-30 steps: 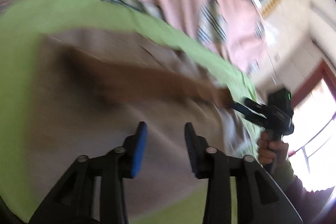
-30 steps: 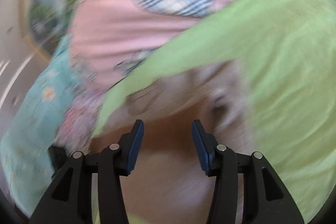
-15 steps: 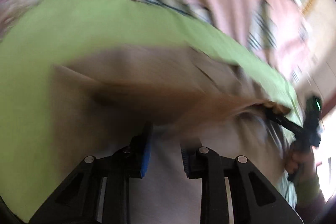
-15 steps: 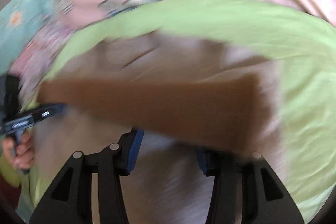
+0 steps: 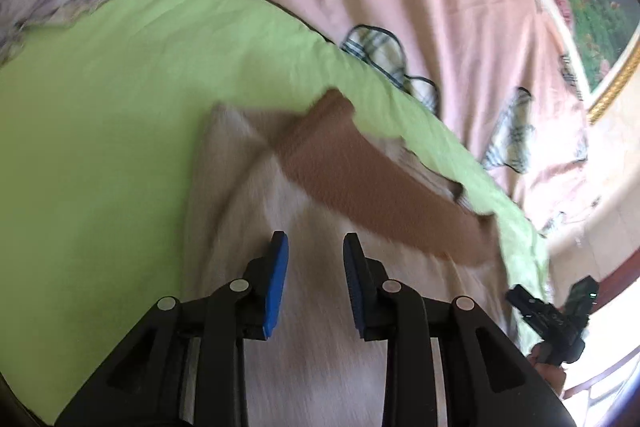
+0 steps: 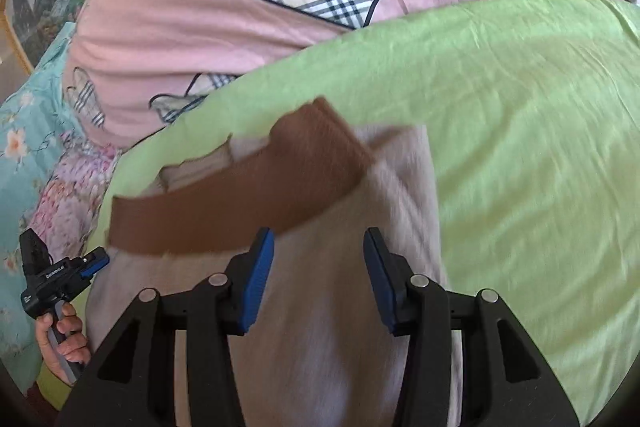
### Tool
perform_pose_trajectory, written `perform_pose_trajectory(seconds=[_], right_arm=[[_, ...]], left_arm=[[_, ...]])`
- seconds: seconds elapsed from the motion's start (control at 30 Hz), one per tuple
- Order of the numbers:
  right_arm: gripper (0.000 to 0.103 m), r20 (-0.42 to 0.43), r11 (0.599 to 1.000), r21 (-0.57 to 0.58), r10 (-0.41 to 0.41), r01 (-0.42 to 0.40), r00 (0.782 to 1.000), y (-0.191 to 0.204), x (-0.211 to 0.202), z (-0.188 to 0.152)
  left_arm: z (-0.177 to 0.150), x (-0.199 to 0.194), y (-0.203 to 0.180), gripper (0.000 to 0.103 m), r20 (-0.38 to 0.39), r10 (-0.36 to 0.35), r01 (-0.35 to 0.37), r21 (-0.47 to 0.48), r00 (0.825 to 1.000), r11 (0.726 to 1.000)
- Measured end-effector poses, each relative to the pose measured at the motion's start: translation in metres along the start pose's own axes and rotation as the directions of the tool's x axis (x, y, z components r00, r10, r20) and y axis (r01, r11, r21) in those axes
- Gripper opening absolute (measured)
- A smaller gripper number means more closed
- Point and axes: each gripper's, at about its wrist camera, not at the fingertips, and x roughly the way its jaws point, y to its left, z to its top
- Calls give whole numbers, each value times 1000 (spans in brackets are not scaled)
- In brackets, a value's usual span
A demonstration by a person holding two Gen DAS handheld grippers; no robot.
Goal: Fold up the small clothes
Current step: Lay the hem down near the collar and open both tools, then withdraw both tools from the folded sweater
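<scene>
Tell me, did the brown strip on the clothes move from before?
Yes. In the right wrist view the brown strip now slants up toward the pink heart blanket; earlier it lay nearly level across the pale garment.

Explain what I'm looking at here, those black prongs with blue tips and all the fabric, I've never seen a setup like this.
There is no robot here. A person holds a two-finger gripper in each hand, and each has a camera that looks along its fingers. One picture comes from the left gripper, the other from the right gripper; each also shows the other one off to the side, with a hand around its handle. The blue tips are grip pads. Below them a pale garment with a brown band lies on a green sheet, and a pink quilt with plaid hearts lies behind it. Both pairs of fingers stand apart over the garment and hold nothing.
</scene>
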Motion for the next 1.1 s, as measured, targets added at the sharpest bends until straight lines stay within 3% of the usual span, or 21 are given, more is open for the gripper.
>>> perform_pose_trajectory(seconds=[0.2,0.57,0.7,0.97,1.1], right_arm=[[48,-13,997,40,61,-60,998,15,-32,-49],[48,-32,985,118,133,-128,991,31,-66,-120],[50,-32,983,125,143,-138,989,36,-76,-137],[53,-47,982,109,163,-157,986,51,-86,-157],[53,-51,981,102,173,-167,984,56,-87,-160]], left_arm=[[-59,-49,-6,35,-21,-65,65,-20,998,998],[-146,-87,-16,42,-101,-84,83,-17,991,996],[-162,-94,-7,47,-108,-91,84,-65,990,994],[-164,-94,1,52,-93,-90,78,-120,992,990],[-161,-88,5,60,-76,-104,90,-164,992,982]])
